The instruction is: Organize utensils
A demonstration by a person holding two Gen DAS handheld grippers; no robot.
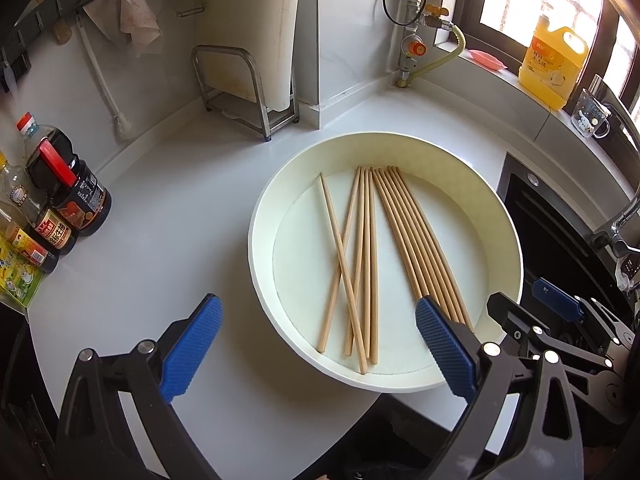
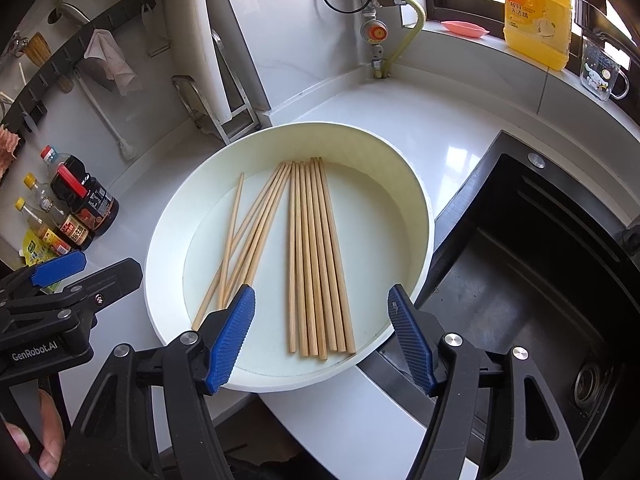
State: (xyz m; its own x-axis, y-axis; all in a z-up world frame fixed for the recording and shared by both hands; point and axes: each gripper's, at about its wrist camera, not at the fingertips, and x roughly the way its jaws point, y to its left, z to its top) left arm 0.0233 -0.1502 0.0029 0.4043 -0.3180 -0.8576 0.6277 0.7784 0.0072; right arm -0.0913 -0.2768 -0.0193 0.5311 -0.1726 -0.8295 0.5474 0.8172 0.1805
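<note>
Left hand-held gripper (image 1: 318, 344) wide open, empty, over the near rim of the round white tray (image 1: 264, 208) on the tabletop (image 1: 168, 200). In the tray: loose crossed chopsticks (image 1: 352, 264) left, tidy parallel chopstick bundle (image 2: 318, 256) right. Right hand-held gripper (image 2: 322, 336) wide open, empty, straddling the bundle's near ends. Chopsticks look light, stiff, smooth, likely to roll; pinch mid-length or near the thick ends.
</note>
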